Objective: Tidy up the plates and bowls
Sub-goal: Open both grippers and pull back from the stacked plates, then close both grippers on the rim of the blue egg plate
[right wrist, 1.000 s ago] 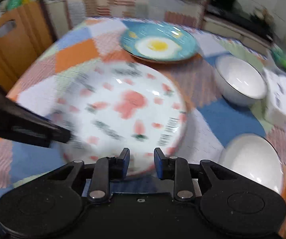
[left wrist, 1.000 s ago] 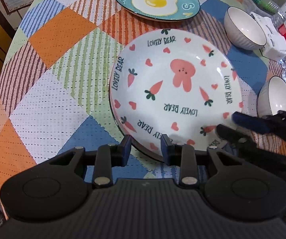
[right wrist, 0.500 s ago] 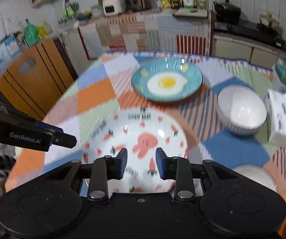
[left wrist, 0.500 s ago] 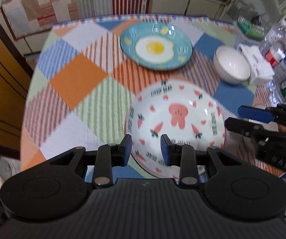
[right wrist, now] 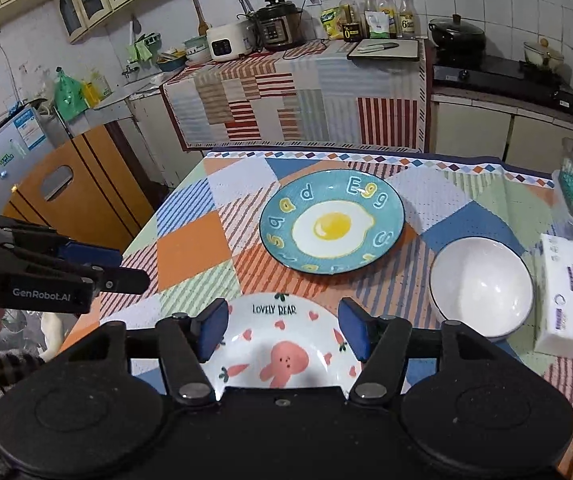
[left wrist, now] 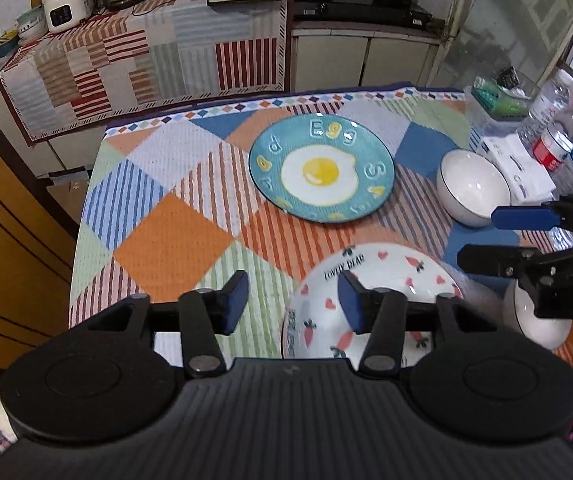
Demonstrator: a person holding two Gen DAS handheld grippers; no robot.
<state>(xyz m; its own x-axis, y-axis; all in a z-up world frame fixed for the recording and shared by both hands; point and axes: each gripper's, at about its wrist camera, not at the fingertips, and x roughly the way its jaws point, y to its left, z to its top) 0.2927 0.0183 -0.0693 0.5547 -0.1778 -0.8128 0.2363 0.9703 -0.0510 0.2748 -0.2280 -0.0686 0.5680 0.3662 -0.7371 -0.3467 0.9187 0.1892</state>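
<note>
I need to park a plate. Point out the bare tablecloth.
Free: the orange and striped patches left of the teal fried-egg plate, out to the table's left edge. Crowded: the right side, where two white bowls, a white tissue pack and plastic bottles cluster beside the white bunny-print plate.

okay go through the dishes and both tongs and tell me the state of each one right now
Left tongs: open, holding nothing.
Right tongs: open, holding nothing.
Bear plate: flat on the table, ungripped.
Egg plate: flat, upright, empty.
Far bowl: upright, empty.
Near bowl: upright, partly hidden by the right tongs.
</note>
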